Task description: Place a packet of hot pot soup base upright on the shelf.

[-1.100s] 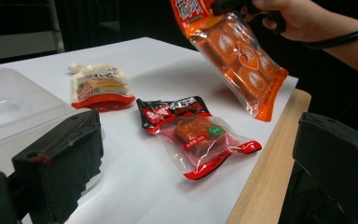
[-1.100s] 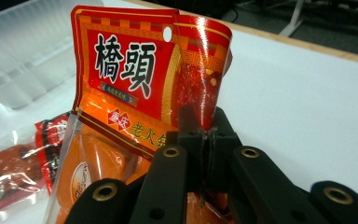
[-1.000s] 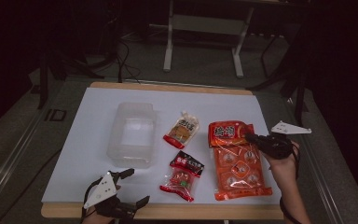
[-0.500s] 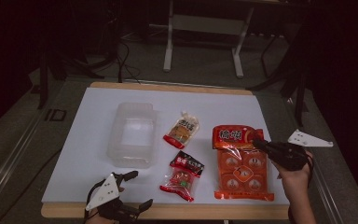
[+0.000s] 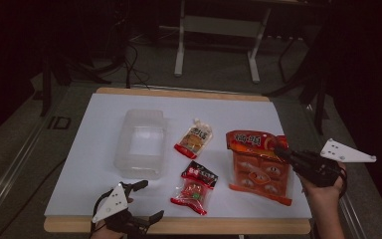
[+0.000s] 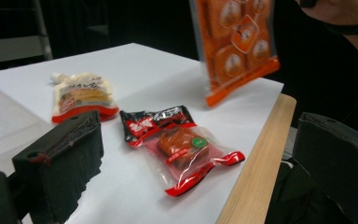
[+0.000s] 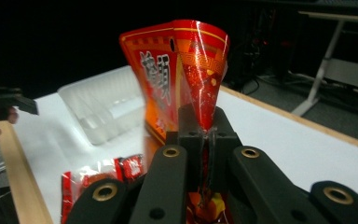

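Lifting is the step in hand: right hand-held gripper [image 5: 282, 151] is clenched on the edge of the large orange plastic snack pack [image 5: 256, 164], tilted up at the desk's [image 5: 99, 134] right side. Left hand-held gripper [image 5: 149, 201] rests released. Next, probably, carry it to the clear plastic container [image 5: 140, 144].

Large dark Chinese characters, not legible, run down the orange packet [image 7: 168, 88]. "ID" is marked on the floor [image 5: 58, 122], left of the table.
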The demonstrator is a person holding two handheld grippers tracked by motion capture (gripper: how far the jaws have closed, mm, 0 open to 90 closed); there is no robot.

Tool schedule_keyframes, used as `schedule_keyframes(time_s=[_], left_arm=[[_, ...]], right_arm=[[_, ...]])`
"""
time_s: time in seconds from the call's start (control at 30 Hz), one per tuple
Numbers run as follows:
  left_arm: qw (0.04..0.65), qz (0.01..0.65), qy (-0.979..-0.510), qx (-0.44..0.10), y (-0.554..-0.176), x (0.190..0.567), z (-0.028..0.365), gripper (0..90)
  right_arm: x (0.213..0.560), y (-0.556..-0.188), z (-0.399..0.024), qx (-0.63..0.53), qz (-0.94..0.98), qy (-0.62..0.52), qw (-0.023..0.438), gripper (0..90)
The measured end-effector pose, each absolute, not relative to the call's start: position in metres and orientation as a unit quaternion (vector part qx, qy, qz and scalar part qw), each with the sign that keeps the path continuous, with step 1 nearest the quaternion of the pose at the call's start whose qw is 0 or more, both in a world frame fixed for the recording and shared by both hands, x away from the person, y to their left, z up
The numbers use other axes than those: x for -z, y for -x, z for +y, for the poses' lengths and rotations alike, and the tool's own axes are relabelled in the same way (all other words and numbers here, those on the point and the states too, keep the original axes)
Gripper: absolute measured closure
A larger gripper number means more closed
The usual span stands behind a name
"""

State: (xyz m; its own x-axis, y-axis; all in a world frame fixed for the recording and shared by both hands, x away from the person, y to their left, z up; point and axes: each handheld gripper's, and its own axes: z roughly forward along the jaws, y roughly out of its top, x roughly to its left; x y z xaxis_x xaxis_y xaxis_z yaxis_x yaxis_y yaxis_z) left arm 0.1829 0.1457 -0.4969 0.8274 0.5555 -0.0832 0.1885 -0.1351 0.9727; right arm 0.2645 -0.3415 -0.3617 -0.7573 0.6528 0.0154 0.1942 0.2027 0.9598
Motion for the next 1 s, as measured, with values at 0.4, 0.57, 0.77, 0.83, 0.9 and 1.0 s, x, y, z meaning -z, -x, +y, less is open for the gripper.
schedule_keyframes(time_s=[0.4,0.57,0.77,0.83,0.9,1.0], left_arm=[[0.633,0.243,-0.728,-0.106,-0.194,0.480,0.127,2.3],[0.622,0.227,-0.740,-0.114,-0.203,0.470,0.117,2.4],[0.623,0.212,-0.745,-0.105,-0.219,0.460,0.101,2.4],[0.622,0.205,-0.748,-0.105,-0.225,0.455,0.095,3.6],[0.623,0.197,-0.751,-0.096,-0.231,0.450,0.089,3.9],[0.627,0.186,-0.751,-0.095,-0.237,0.442,0.081,4.3]], right_arm=[[0.331,-0.254,-0.333,-0.595,0.732,-0.261,0.208,87.6],[0.326,-0.246,-0.322,-0.602,0.734,-0.243,0.202,87.6],[0.316,-0.240,-0.310,-0.622,0.728,-0.219,0.185,87.8],[0.312,-0.238,-0.303,-0.620,0.733,-0.208,0.188,87.8],[0.308,-0.237,-0.297,-0.621,0.735,-0.199,0.184,87.8],[0.304,-0.236,-0.288,-0.626,0.735,-0.190,0.179,87.8]])
